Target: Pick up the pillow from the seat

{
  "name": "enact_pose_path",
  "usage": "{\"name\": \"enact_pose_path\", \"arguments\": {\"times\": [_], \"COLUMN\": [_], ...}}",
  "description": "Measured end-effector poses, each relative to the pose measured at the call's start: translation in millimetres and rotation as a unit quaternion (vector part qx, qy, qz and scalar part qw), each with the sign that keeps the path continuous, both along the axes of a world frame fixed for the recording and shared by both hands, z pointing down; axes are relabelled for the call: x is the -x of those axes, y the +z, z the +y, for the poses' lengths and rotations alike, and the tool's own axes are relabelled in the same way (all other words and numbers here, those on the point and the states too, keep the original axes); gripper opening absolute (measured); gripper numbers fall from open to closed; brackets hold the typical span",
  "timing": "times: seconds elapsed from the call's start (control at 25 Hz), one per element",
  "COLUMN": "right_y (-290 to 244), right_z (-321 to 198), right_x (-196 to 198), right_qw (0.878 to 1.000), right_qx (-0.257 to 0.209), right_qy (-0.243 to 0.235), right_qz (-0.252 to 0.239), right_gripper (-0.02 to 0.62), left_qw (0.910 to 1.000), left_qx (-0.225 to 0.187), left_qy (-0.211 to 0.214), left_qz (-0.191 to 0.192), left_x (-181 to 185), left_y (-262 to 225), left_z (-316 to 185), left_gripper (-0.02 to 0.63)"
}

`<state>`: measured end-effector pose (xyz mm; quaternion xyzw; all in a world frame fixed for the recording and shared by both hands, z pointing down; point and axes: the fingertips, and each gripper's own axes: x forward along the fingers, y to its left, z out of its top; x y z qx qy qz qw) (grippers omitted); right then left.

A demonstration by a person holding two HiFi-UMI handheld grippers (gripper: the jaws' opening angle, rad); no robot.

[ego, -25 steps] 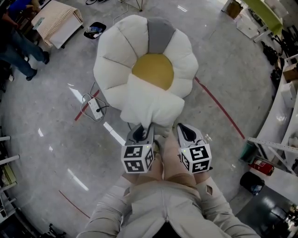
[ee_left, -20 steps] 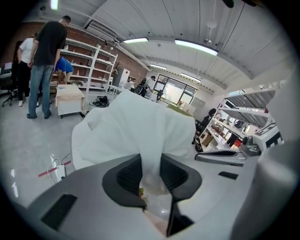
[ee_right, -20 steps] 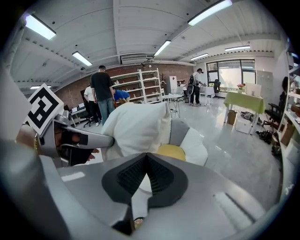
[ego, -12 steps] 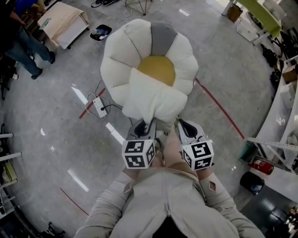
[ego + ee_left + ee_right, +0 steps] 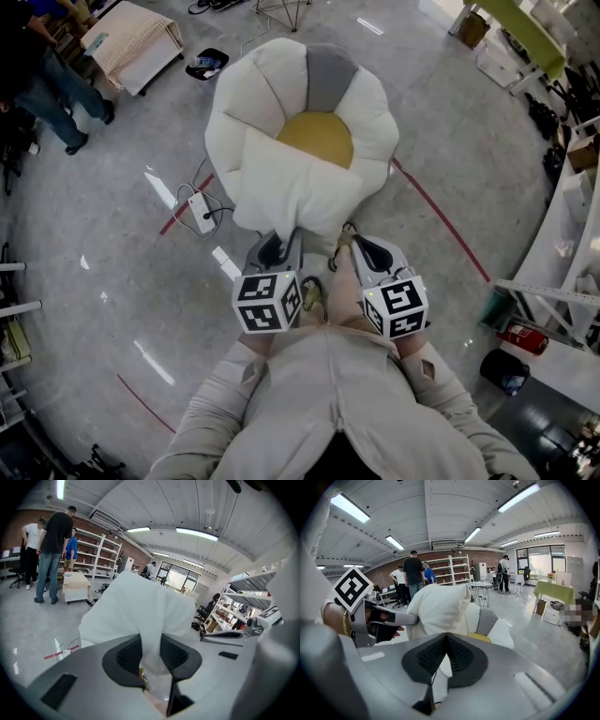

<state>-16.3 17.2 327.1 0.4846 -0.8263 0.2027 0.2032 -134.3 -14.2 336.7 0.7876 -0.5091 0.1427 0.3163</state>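
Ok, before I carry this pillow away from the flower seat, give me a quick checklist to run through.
1. Left gripper pinching the pillow: ok, fabric is clamped between its jaws.
2. Right gripper gripping the pillow: cannot tell; its jaws are together, but caught fabric is unclear.
3. Pillow fully off the seat: cannot tell; they overlap from above.
4. Power strip lies apart from the pillow: ok.
5. People stand well away: ok.
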Motion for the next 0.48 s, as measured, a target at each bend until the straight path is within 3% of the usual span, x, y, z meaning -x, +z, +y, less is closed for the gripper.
{"name": "enact_pose_path", "arguments": {"times": [0.48], "right_y": [-6.4], "right_z": [-5.6], "right_x": [-6.7], "right_qw": [1.000], "right_qx": [-0.012], "right_qy": [-0.013], "right_qz": [-0.001], "right_gripper": [0.000], "left_qw": [0.9998], "left_qx": [0.003], "left_qy": [-0.017], "left_qz": [0.004], "left_x": [0.3], "left_y": [1.5], "left_z": [-4.8], "left_gripper": [0.099]}}
